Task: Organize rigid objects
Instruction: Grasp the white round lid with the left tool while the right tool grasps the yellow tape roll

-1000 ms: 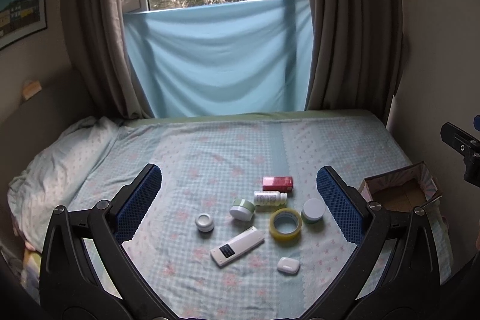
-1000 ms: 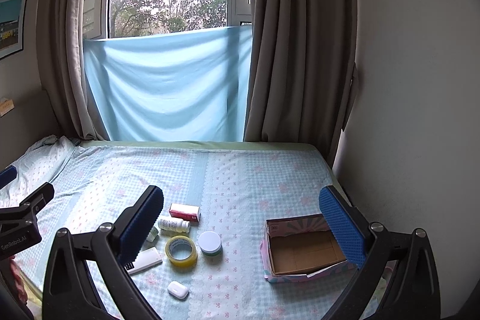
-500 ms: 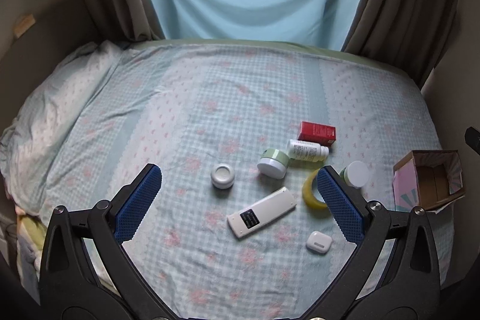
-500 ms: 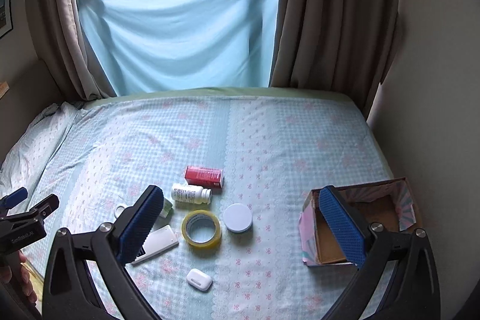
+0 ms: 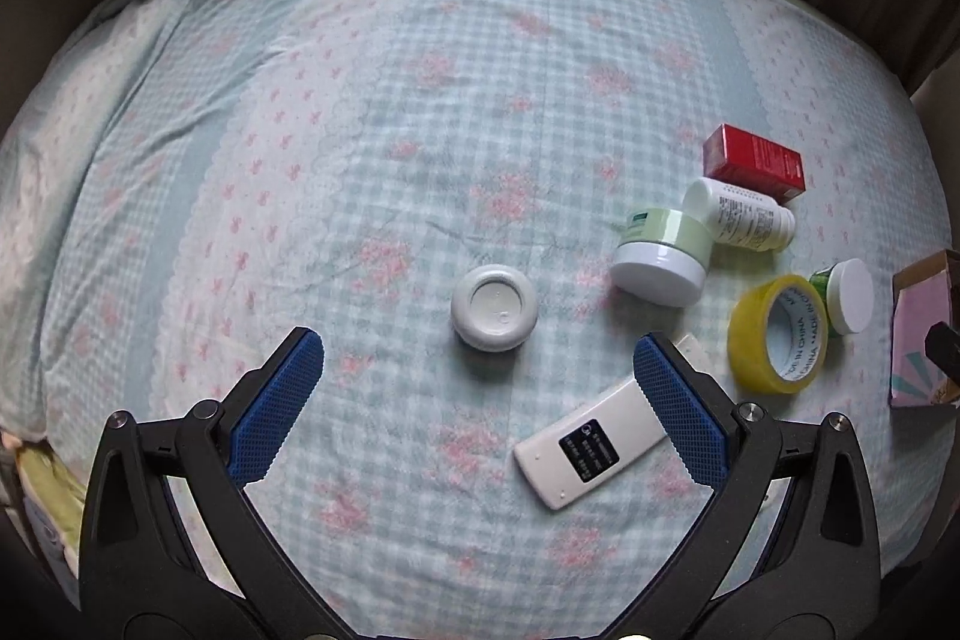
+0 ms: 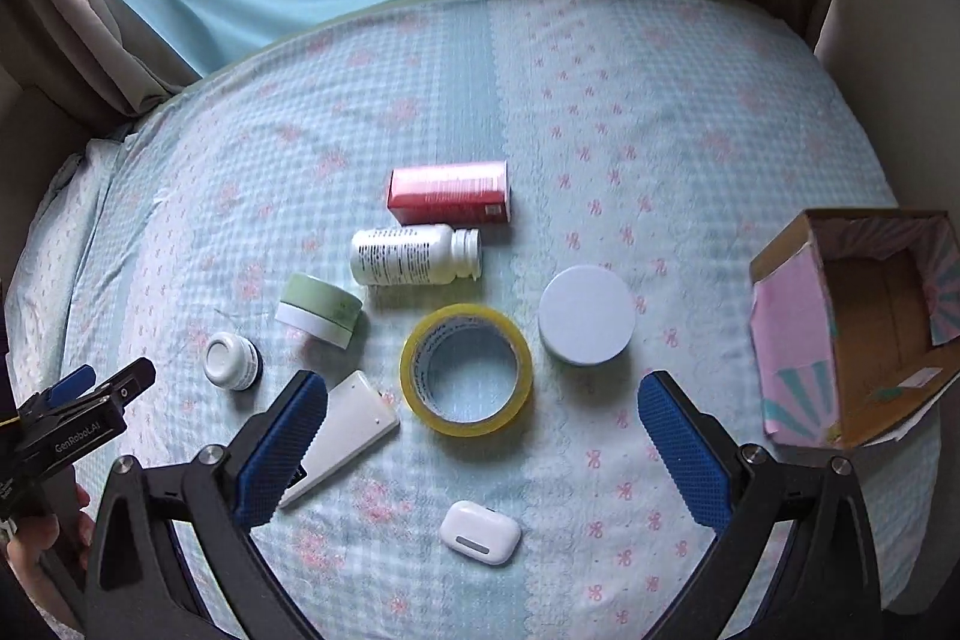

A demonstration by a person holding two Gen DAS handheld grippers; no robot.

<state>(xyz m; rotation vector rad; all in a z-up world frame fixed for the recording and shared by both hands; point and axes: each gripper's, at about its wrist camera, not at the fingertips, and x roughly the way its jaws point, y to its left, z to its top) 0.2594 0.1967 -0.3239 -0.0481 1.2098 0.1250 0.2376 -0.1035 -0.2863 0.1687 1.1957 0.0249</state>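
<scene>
Left wrist view: we hold our left gripper wide, empty, hovering near the small white jar, likely first pick. Right gripper equally wide above the tape roll; open cardboard box waits rightward.

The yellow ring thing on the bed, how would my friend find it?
Start at the open cardboard box on the bed's right side. Left of it, past the round white lid, lies the yellow tape roll. It's the only see-through ring.

Checked bed sheet, tape roll, remote, jars, box
</scene>
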